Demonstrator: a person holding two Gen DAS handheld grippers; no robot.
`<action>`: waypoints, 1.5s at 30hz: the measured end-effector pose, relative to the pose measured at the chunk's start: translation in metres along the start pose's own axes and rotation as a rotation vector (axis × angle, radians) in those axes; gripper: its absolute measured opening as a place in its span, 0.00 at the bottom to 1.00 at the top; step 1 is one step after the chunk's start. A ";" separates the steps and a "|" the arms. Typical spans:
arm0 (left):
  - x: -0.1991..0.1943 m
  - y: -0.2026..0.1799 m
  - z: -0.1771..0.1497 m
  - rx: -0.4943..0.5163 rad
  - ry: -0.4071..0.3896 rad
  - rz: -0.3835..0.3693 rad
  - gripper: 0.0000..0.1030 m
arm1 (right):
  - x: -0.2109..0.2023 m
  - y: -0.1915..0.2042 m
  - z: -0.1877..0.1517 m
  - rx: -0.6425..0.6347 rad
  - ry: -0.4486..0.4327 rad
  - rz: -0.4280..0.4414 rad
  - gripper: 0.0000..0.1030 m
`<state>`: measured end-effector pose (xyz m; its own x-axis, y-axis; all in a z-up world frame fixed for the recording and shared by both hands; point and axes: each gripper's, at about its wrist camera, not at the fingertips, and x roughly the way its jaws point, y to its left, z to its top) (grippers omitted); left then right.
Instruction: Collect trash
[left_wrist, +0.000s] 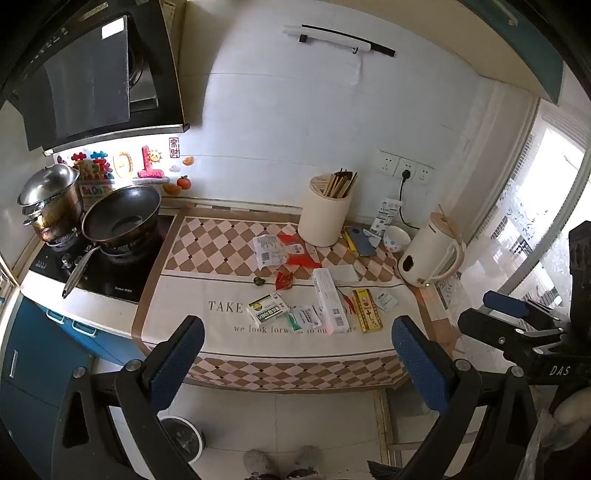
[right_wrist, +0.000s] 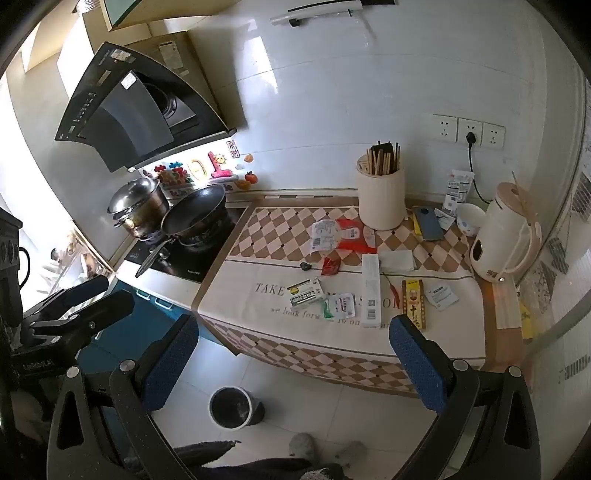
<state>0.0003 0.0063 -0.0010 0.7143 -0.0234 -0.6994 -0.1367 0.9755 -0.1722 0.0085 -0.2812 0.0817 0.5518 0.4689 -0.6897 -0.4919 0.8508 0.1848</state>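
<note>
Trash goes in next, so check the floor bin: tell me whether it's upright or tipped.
Upright. The bin stands on the floor tiles below the counter, round mouth facing up; its inside looks dark.

Your worktop (left_wrist: 430, 317) wears a checked mat (left_wrist: 221, 236); before the chopstick holder (left_wrist: 325, 214) lie wrappers (left_wrist: 271, 249), boxes (left_wrist: 266, 311) and sachets (left_wrist: 306, 318); right, a kettle (left_wrist: 432, 251).

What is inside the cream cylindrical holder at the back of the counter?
The cream holder has a bundle of upright chopsticks, wooden and dark, sticking out above its rim. Its opaque wall hides their lower ends and anything else inside.
</note>
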 end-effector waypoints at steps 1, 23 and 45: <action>0.000 0.000 0.000 0.001 0.001 0.001 1.00 | 0.001 0.000 0.000 -0.001 0.002 0.002 1.00; 0.003 0.011 0.001 -0.008 -0.004 -0.006 1.00 | 0.004 0.006 0.001 -0.006 0.018 0.010 1.00; 0.004 0.005 0.003 -0.008 -0.001 -0.005 1.00 | 0.006 0.007 0.001 -0.003 0.022 0.018 1.00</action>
<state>0.0044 0.0118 -0.0022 0.7156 -0.0283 -0.6979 -0.1385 0.9736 -0.1815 0.0088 -0.2720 0.0800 0.5280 0.4789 -0.7013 -0.5034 0.8416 0.1956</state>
